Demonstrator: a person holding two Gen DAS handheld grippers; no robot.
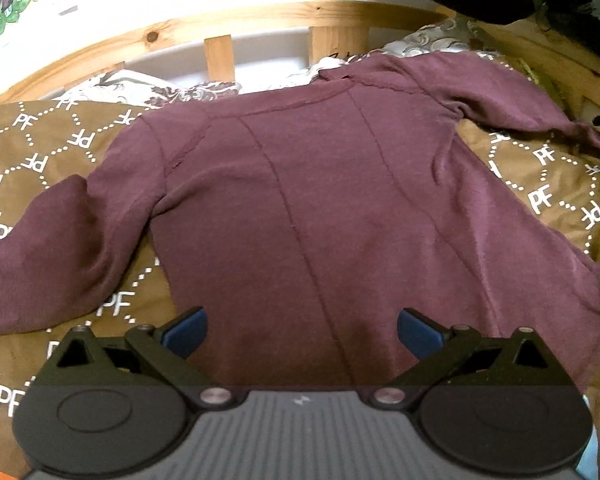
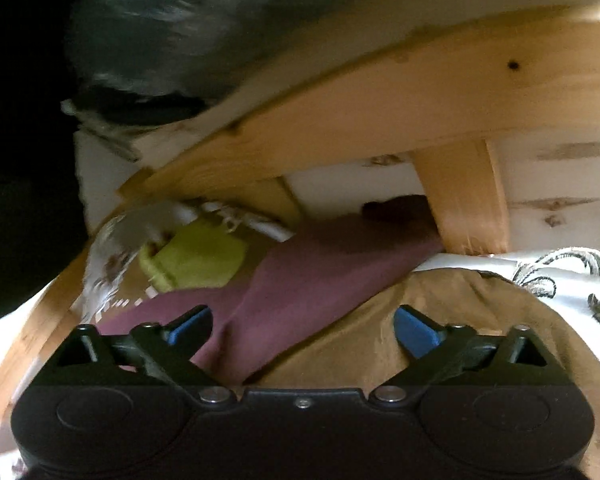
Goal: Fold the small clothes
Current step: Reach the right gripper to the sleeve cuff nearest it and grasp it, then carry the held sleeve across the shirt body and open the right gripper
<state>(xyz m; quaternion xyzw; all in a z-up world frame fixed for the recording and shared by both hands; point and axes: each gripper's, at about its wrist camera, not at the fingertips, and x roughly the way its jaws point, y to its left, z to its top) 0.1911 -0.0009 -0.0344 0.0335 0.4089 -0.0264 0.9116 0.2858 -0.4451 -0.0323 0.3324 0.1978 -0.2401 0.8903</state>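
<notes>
**Take the sleeve first, then fold inward**

The maroon shirt [image 1: 300, 200] lies flat just ahead of the left claw [image 1: 302, 332], which is released. The right claw [image 2: 302, 330], also released, faces a sleeve [image 2: 300, 276]; it should pinch near the cuff.

The maroon long-sleeved knit top [image 1: 320, 208] loses its left cuff past the frame's edge, and its near hem is hidden behind the left gripper [image 1: 302, 330] body. In the right wrist view everything blurs — the dark bundle [image 2: 172, 28] above the pale wooden bed rail [image 2: 380, 120] is unreadable, and the small yellow-green cloth item [image 2: 198, 260] cannot be identified.
</notes>
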